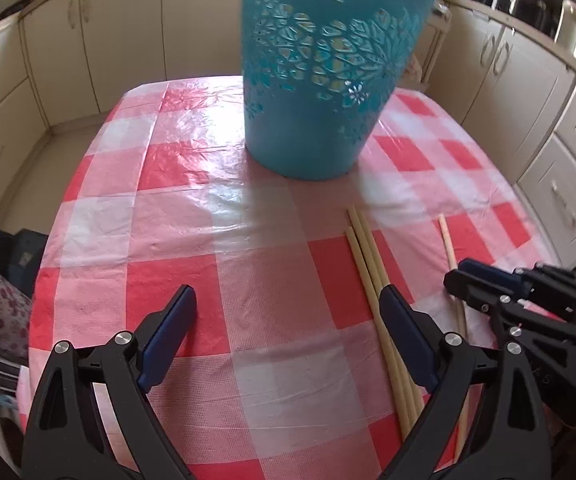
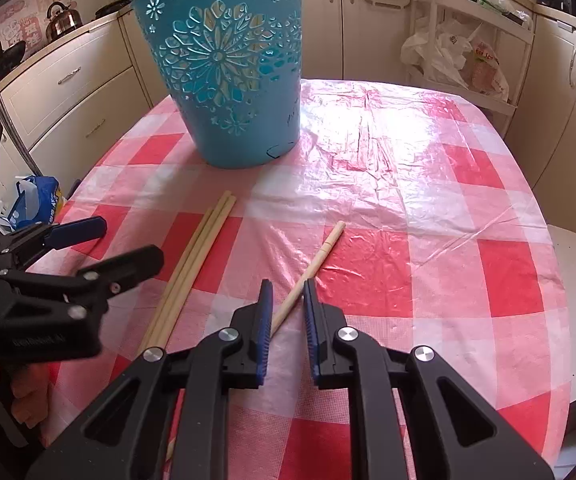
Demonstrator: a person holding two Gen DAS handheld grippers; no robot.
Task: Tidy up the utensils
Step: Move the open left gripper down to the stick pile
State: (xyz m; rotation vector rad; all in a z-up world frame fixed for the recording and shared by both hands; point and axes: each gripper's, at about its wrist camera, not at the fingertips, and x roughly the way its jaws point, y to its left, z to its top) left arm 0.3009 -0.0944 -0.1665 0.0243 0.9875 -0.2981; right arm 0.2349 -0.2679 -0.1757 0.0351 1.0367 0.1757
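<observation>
Altogether four chopsticks lie on the checked tablecloth (image 2: 428, 216): three chopsticks (image 2: 192, 264) side by side and a single chopstick (image 2: 320, 258) apart; the blue basket (image 2: 228, 72) stands behind them; the right gripper (image 2: 287, 300), narrowly open, straddles the single one without pinching it; the left gripper (image 1: 288, 312) is wide open, empty, beside the three.

My bench wears a glossy, wrinkled red-and-white checked plastic cloth (image 2: 408, 208), under matt pale wooden chopsticks (image 2: 192, 264) and a smooth cut-out teal plastic basket (image 2: 224, 80).
</observation>
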